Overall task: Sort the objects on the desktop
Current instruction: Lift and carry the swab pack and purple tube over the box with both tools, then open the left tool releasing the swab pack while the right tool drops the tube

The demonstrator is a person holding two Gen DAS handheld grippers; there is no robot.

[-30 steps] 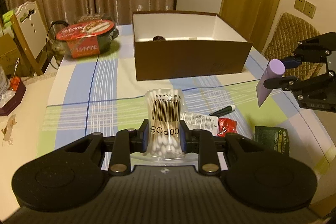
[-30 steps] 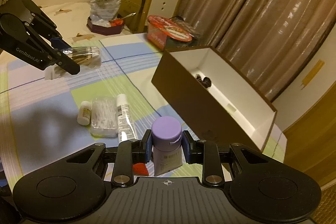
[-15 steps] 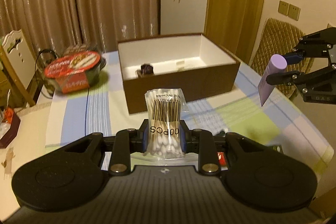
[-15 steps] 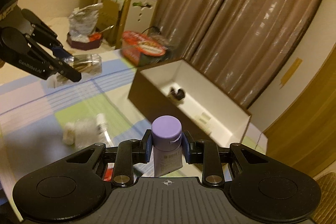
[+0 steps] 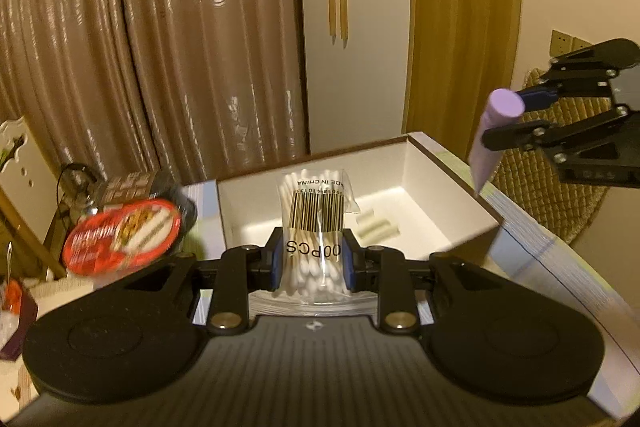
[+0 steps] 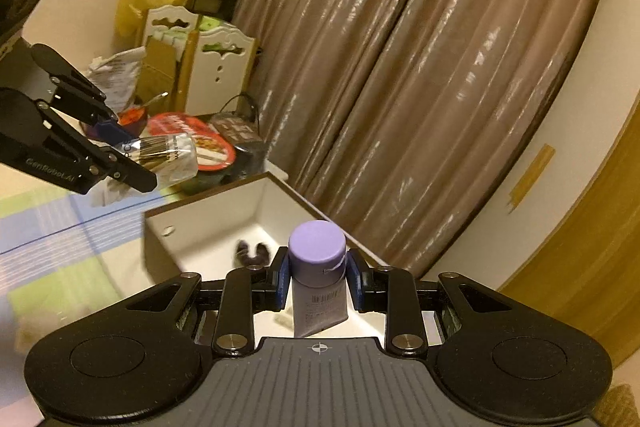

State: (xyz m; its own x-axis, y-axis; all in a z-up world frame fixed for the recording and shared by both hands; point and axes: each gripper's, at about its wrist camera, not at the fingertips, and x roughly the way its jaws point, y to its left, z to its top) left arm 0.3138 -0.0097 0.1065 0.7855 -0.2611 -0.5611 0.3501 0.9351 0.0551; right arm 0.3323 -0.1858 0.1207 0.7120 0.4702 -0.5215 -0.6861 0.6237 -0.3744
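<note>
My left gripper [image 5: 313, 259] is shut on a clear bag of cotton swabs [image 5: 316, 223] with a barcode, held just before the near wall of the open brown box [image 5: 448, 203]. From the right wrist view the same bag [image 6: 168, 157] hangs left of the box [image 6: 208, 227]. My right gripper [image 6: 318, 279] is shut on a lilac tube [image 6: 318, 267], cap up, above the box's near corner. In the left wrist view that tube [image 5: 494, 131] hangs over the box's right rim. A dark small object [image 6: 251, 253] and pale sticks [image 5: 378, 229] lie on the box floor.
A red-lidded instant noodle bowl [image 5: 124, 233] stands left of the box on the striped tablecloth [image 5: 560, 267]. Brown curtains [image 5: 160, 47] hang behind. A woven chair [image 5: 560, 187] is at the right, white carved furniture [image 6: 200, 67] and clutter at the far left.
Both grippers have risen and advanced to the box with their loads still clamped. The loose items on the cloth have dropped out of view, and the box now fills the middle of both views.
</note>
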